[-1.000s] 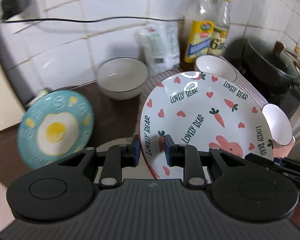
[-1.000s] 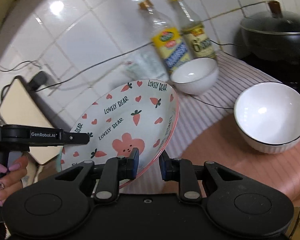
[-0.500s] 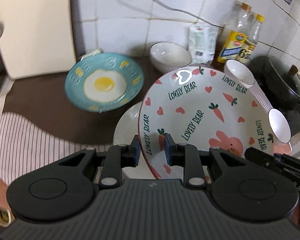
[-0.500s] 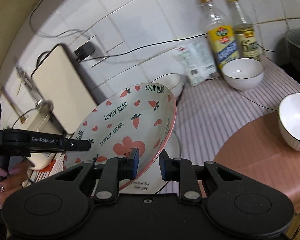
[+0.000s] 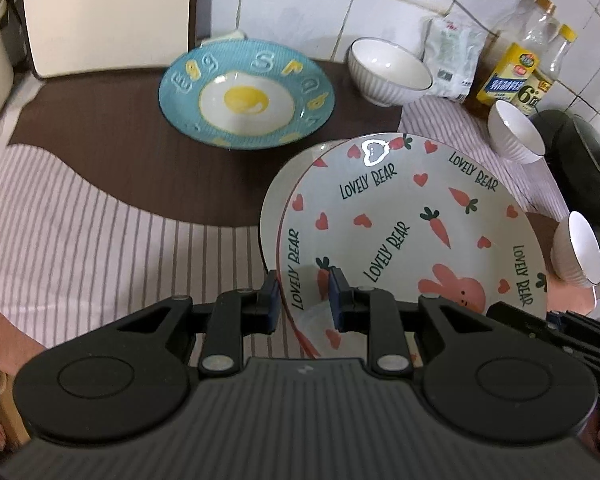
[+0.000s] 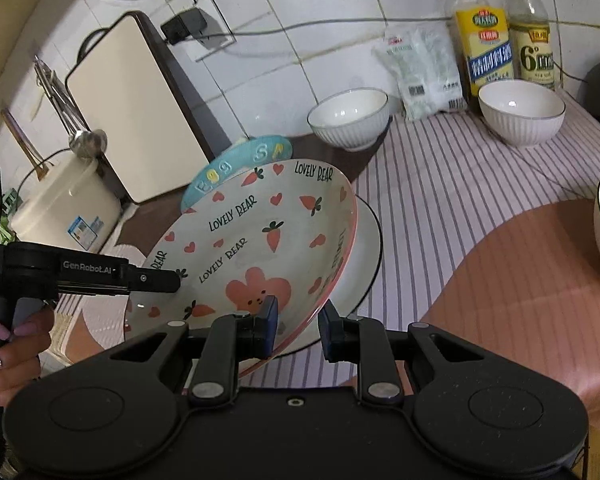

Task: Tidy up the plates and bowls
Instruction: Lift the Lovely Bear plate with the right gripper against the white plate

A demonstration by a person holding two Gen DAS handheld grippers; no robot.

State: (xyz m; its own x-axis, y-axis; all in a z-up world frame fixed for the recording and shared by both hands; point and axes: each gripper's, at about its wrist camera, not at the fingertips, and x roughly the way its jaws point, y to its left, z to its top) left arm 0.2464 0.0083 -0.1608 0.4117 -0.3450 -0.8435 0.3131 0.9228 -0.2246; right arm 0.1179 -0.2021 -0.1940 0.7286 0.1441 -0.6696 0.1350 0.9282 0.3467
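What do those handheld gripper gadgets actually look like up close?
Each is matte black plastic: a ribbed body, two round discs, hinged arms with silver rivets, ending in blue-padded fingers. The left gripper carries white "GenRobot.AI" lettering. The hand holding it has long pink nails, one with a gem.

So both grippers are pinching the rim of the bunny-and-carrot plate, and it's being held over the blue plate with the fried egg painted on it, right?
Not quite. Both grippers, left and right, do pinch the rim of the white bunny-and-carrot plate, but beneath it lies a plain white plate with a dark rim, not the blue fried-egg plate, which sits apart, nearer the wall. The left wrist view shows it.
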